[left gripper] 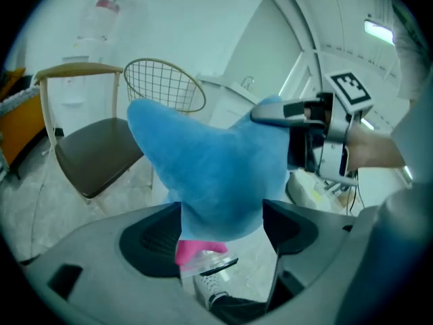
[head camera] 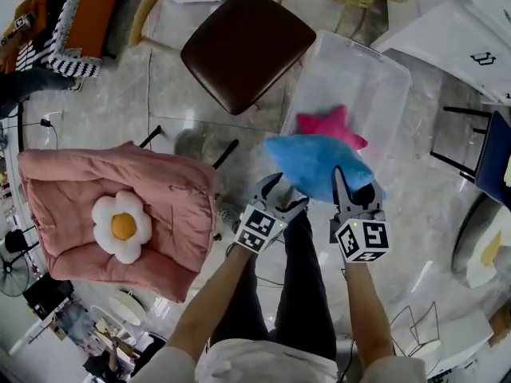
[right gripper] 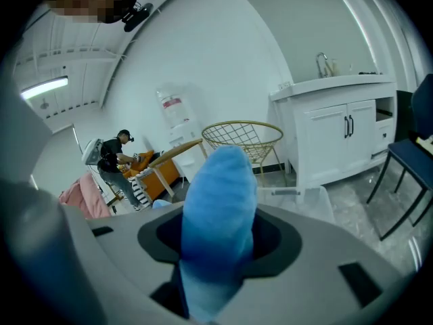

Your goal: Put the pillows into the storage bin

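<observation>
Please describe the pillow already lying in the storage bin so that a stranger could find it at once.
Find the clear storage bin on the floor, right of the brown chair. Inside it lies the star pillow: bright pink, unlike the larger blue pillow held just in front of it.

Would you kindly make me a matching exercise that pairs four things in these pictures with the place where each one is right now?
Things:
1. blue pillow
2. pink star pillow
3. flower pillow
4. brown chair

Places:
A. inside the storage bin
B. on the pink cushion
C. gripped by the left tool and the right tool
D. standing on the floor beside the bin

Pairs: 1-C, 2-A, 3-B, 4-D
</observation>
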